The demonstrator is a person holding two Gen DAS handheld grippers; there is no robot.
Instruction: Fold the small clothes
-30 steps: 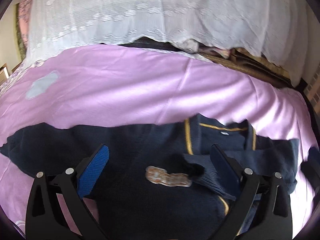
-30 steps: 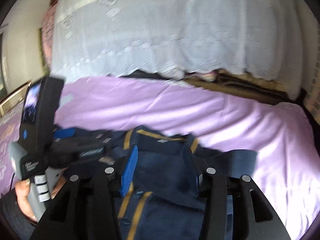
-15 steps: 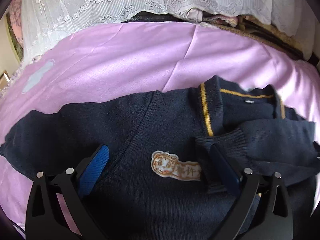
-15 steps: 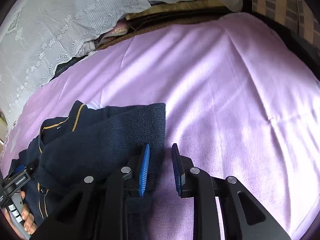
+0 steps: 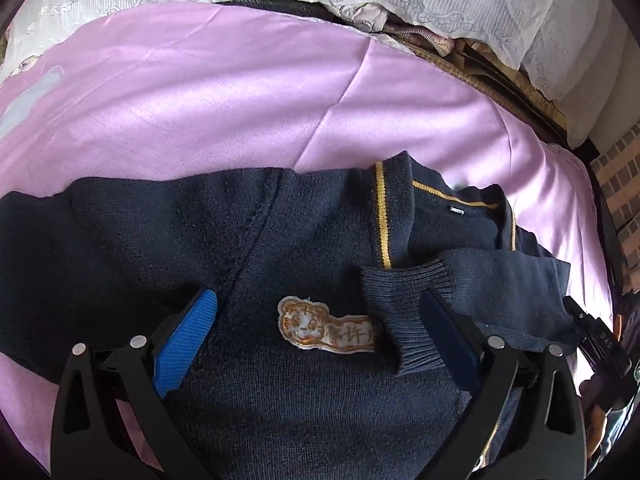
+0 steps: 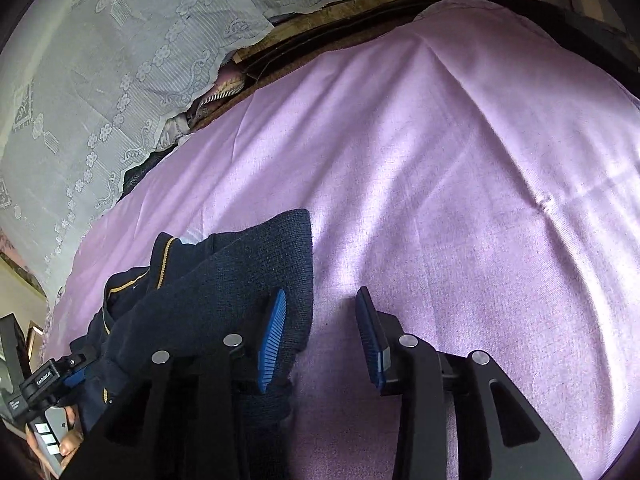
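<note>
Where left view looks: tiger badge (image 5: 326,325)

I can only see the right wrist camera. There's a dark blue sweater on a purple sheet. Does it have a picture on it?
Observer: Yes. The left wrist view shows a tiger patch sewn on the chest of the sweater.
Operator: Where does the sleeve end?
Observer: Its ribbed cuff lies across the chest, by the right end of the tiger patch.
Operator: Is the other gripper grabbing anything?
Observer: No. The left gripper is wide open over the chest, with one of its fingers on each side of the tiger patch.
</note>
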